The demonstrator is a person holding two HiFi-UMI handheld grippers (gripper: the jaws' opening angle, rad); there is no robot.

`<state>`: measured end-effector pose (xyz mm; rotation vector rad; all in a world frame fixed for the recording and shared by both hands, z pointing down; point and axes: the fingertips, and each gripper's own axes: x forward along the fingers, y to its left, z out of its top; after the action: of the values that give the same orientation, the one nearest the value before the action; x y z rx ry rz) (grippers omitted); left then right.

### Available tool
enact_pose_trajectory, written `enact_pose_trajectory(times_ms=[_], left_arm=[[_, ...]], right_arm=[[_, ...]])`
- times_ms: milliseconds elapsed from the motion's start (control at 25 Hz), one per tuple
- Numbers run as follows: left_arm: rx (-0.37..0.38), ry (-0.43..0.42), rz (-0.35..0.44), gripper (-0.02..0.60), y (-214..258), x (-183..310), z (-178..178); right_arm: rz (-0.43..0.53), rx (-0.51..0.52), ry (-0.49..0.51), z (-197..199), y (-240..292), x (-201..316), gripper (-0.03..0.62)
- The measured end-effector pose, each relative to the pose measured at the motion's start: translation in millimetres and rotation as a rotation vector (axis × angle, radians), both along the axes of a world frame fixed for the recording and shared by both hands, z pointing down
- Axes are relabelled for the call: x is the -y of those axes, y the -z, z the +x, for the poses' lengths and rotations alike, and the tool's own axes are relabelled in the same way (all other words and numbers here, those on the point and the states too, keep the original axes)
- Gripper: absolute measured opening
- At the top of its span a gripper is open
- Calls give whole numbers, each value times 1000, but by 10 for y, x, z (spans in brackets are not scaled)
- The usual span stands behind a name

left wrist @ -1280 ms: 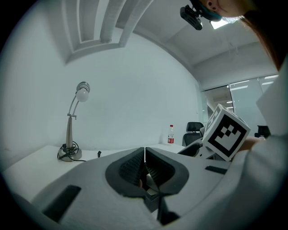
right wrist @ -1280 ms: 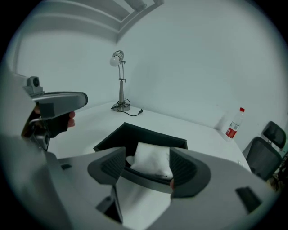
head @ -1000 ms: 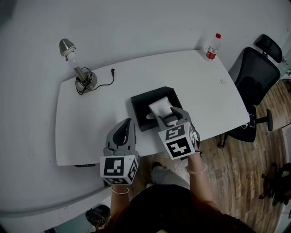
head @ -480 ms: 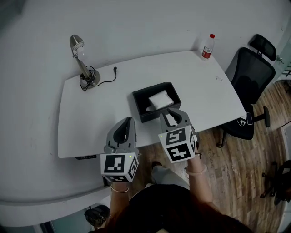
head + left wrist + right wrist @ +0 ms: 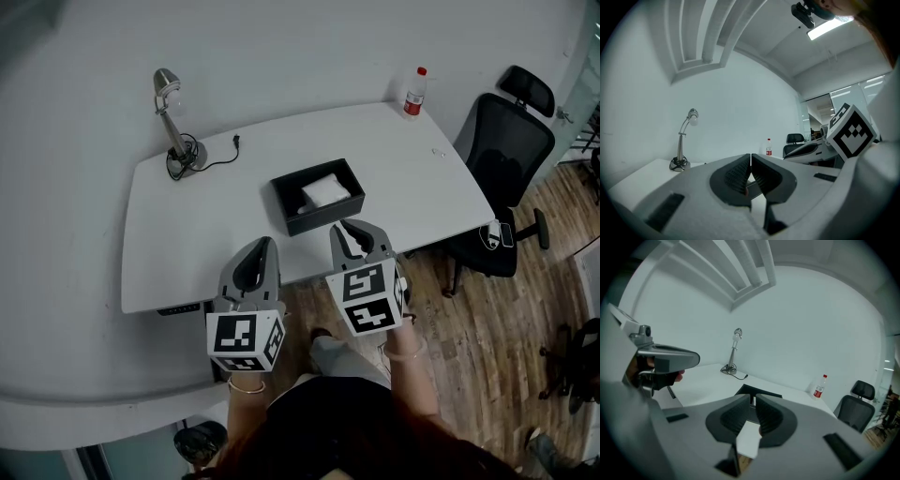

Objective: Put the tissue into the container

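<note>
The tissue lies inside the container, a white folded pad on the floor of the black box, towards its right side. From my screens nothing else shows in that box, and neither tool touches it.

The container sits near the middle of a white table with rounded corners, pushed against a pale wall. On the far left of the table stands a desk lamp, its dark cord trailing right to a loose plug. A bottle with a red cap stands at the far right corner. A black office chair is parked off the right end, on a wooden floor.

Both tools hang at the near edge of the table. The left gripper has its jaws pressed together, empty. The right gripper, just near of the container, has just been closing its jaws; they stand at a thin slit with nothing between them.
</note>
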<state>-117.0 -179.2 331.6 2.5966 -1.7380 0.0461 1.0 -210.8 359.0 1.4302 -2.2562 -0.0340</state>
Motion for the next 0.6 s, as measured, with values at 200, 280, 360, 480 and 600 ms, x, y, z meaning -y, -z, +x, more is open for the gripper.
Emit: enact_pose_trajectory(times_ms=[200, 280, 360, 480, 600], left_arm=[[-1, -7, 20, 29, 63, -226, 34], [0, -7, 27, 29, 89, -320, 36], [1, -6, 33, 28, 111, -407, 33], [3, -6, 37, 29, 122, -542, 31], [5, -9, 45, 29, 139, -692, 44]], right_arm=[[37, 5, -5, 13, 95, -247, 32], [55, 9, -5, 6, 140, -346, 26], [71, 32, -3, -16, 183, -446, 21], [84, 86, -3, -36, 222, -607, 20], [107, 117, -10, -19, 275, -767, 20]])
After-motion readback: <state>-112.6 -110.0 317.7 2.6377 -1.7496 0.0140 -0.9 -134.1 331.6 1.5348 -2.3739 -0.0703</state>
